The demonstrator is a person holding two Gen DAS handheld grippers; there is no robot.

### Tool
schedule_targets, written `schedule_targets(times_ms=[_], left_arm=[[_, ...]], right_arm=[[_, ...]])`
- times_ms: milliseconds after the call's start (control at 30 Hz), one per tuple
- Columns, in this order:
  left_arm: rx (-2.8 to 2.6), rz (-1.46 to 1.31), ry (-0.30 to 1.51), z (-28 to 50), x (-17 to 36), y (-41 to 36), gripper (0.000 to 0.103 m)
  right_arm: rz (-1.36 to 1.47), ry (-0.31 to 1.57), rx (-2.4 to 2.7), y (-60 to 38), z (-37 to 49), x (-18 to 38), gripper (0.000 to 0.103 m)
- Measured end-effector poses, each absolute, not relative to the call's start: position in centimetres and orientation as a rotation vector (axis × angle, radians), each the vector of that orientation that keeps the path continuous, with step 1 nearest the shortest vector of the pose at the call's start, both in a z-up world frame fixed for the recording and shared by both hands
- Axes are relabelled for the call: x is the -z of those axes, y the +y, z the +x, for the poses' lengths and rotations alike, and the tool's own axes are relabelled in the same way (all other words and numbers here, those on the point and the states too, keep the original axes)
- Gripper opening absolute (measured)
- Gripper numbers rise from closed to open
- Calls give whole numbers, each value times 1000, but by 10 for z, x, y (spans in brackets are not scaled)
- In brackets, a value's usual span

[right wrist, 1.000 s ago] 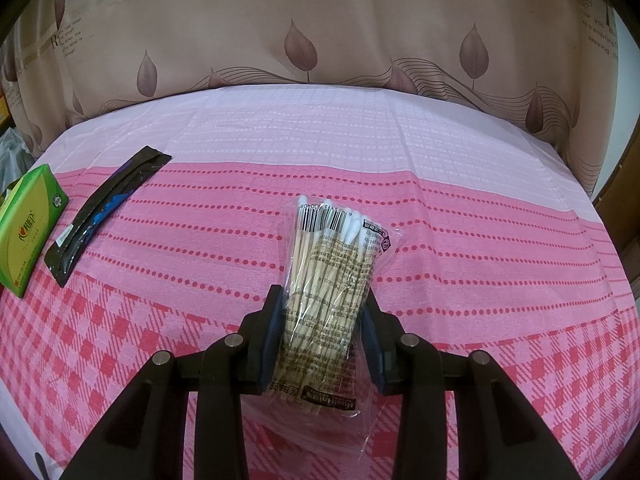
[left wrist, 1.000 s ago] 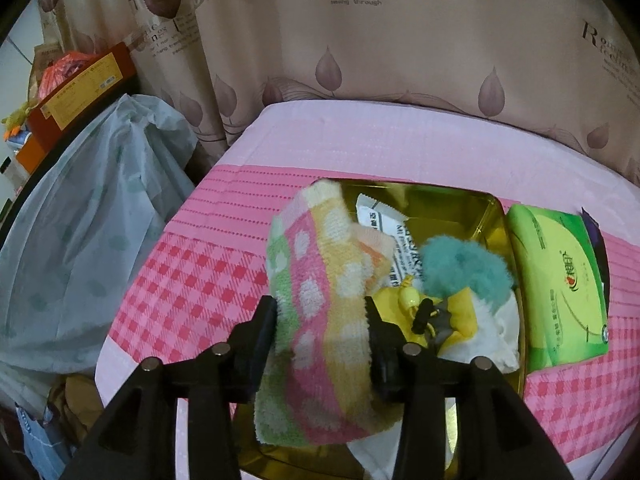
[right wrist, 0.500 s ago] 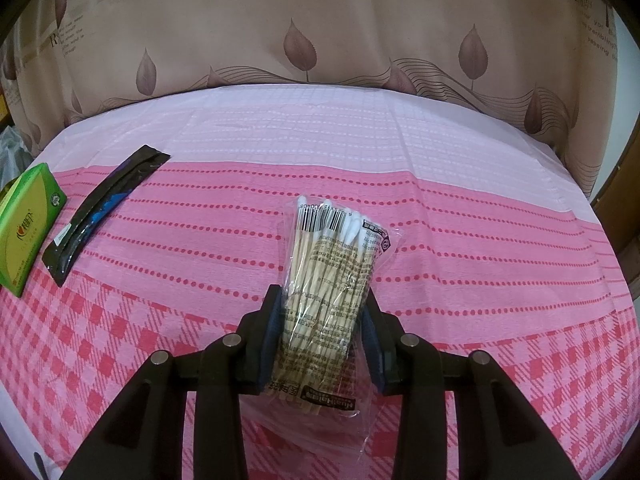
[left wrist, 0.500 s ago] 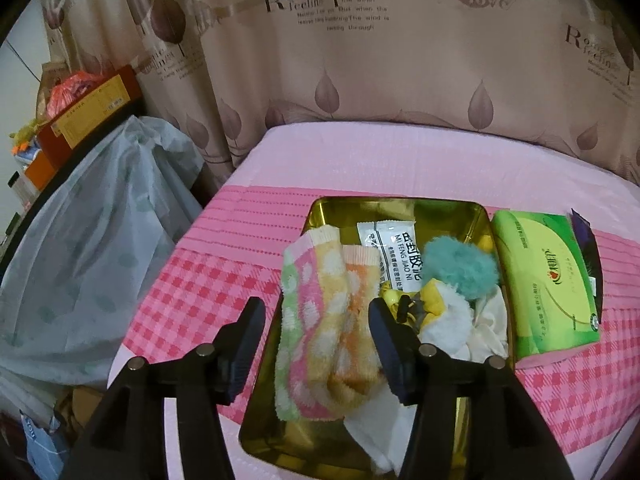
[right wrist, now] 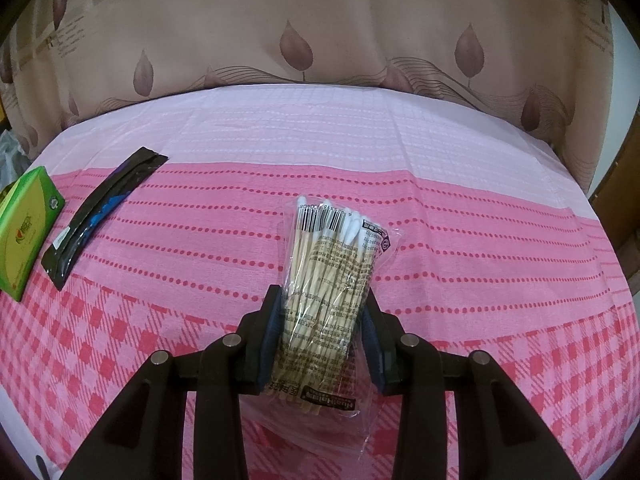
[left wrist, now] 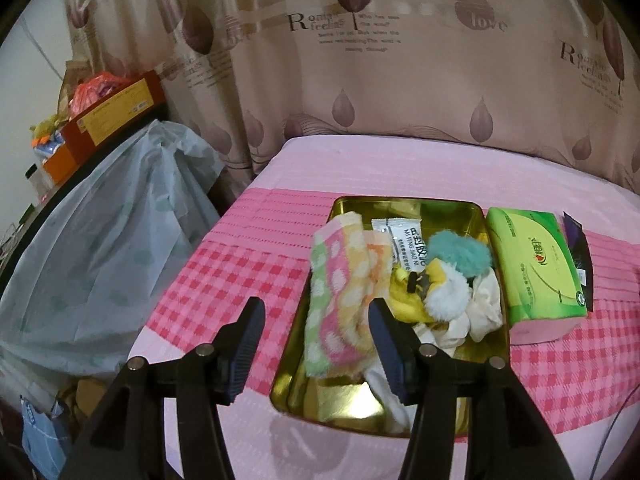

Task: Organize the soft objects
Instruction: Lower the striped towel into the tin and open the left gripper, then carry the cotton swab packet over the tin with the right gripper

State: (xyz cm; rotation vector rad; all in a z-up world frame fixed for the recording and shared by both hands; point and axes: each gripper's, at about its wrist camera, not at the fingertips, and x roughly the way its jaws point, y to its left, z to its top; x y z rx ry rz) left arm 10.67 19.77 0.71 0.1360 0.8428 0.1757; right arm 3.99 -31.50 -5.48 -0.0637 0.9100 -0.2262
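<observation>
A gold tin (left wrist: 452, 208) on the pink cloth holds a folded dotted towel (left wrist: 340, 292) in pink, green and orange along its left side. Beside the towel lie a white sachet (left wrist: 404, 240), a teal fluffy ball (left wrist: 460, 252), a yellow soft toy (left wrist: 416, 284) and white cloth (left wrist: 480, 312). My left gripper (left wrist: 316, 324) hangs open above the tin's near left part, clear of the towel. My right gripper (right wrist: 322, 320) is shut on a clear bag of cotton swabs (right wrist: 328, 280), held over the cloth.
A green tissue pack (left wrist: 536, 268) (right wrist: 28, 224) lies right of the tin, and a black sachet (right wrist: 96, 212) beside that. A pale plastic-covered heap (left wrist: 100, 240) and stacked boxes (left wrist: 116, 116) stand off the table's left edge. A patterned curtain (left wrist: 400, 60) hangs behind.
My left gripper opened and let go of the dotted towel, which now lies in the tin. It then pulled back and up. The right gripper kept still with the swab bag.
</observation>
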Motion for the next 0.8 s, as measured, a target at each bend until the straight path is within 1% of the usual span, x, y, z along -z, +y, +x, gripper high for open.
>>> schedule_targets(times_ms=[267,467,633,800], left_arm=[[-206,122,863,92,-2,208,55],[-213,104,863,86,1,213,55],[-217,95,862,85,1,215,55],[-215,90,857,84,1,216,55]], right_arm=[[-56,905,248,-310,37,54,30],[-50,903,243,-301,30,53,29],[-55,913,212,-281,24,51,29],[-84,884,139,-244,20,36,29]])
